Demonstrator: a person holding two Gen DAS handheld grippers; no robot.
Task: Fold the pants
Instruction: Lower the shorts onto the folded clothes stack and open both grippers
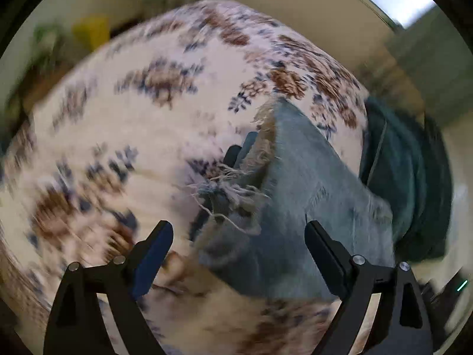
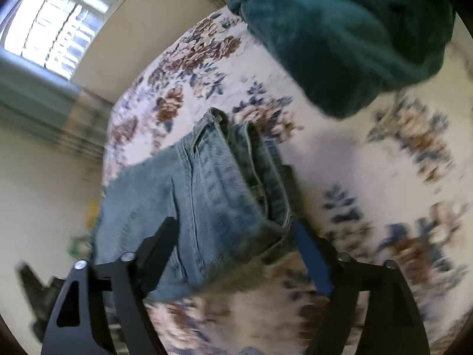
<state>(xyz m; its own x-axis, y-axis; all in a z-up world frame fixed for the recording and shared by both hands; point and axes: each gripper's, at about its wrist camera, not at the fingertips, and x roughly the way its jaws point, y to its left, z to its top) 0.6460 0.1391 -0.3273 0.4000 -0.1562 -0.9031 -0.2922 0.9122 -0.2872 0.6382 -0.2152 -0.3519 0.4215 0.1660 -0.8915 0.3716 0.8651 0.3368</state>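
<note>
Light blue jeans [image 1: 295, 195] lie on a floral bedspread [image 1: 133, 136]. In the left wrist view their frayed leg hems [image 1: 236, 189] are just ahead of my left gripper [image 1: 239, 236], whose jaws stand wide open around the fabric's end. In the right wrist view the jeans' waistband end [image 2: 224, 183] lies between the wide-open jaws of my right gripper [image 2: 236, 230]. The other gripper's fingers [image 1: 239, 151] poke out past the hems. Both views are motion-blurred.
A dark green plush blanket [image 2: 340, 38] lies bunched on the bedspread [image 2: 369, 177] beside the jeans; it also shows in the left wrist view [image 1: 405, 177]. A window [image 2: 59, 29] and cream walls are behind. A yellow object [image 1: 91, 29] stands off the bed.
</note>
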